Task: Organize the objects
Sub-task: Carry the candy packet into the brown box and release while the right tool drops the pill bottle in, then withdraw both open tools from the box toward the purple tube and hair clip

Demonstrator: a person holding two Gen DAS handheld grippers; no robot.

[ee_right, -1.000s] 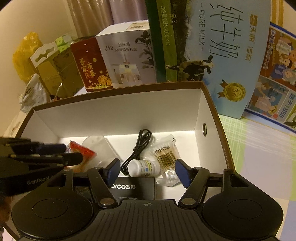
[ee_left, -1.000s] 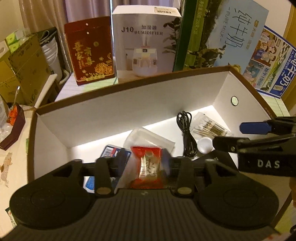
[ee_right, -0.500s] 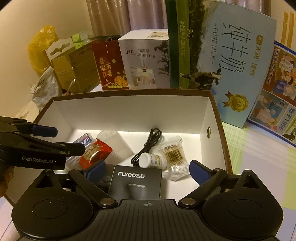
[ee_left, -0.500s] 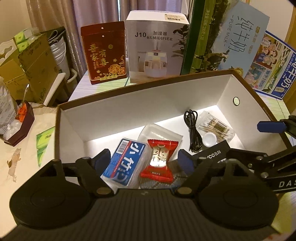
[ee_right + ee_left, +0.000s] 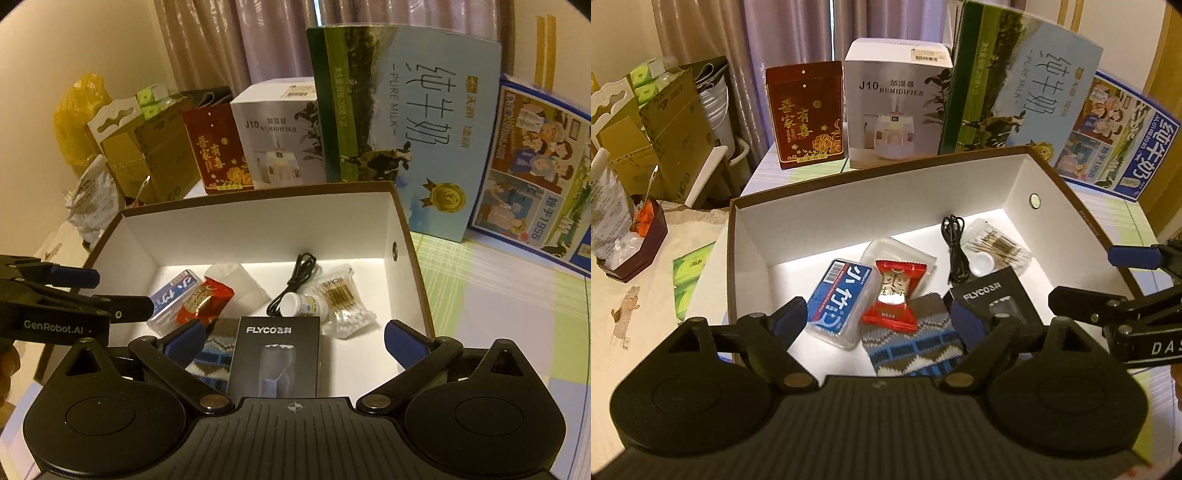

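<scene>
Hovering over near rim of box (image 5: 1082,218), left gripper (image 5: 879,321) and right gripper (image 5: 293,341) both spread wide, empty | floor bare at right wall | red packet (image 5: 895,295) inside, overlapping blue case (image 5: 842,302), sock (image 5: 916,347); shaver box (image 5: 275,354) centre.

One open box (image 5: 1067,199) stands on the table, and inside it there are eight things. There is one blue floss case (image 5: 842,302), one red candy (image 5: 895,295), one clear pouch (image 5: 897,251), one black cable (image 5: 955,247), one white bottle (image 5: 303,304), one bag of cotton swabs (image 5: 341,299), one black Flyco box (image 5: 277,354) and one knitted sock (image 5: 916,343).

Behind the open box, five packages stand: one red box (image 5: 805,114), one humidifier box (image 5: 897,107), two milk cartons (image 5: 1023,88) (image 5: 1115,136) and one brown carton (image 5: 676,122).

Two grippers (image 5: 879,325) (image 5: 295,339) are there, each with two fingers.
</scene>
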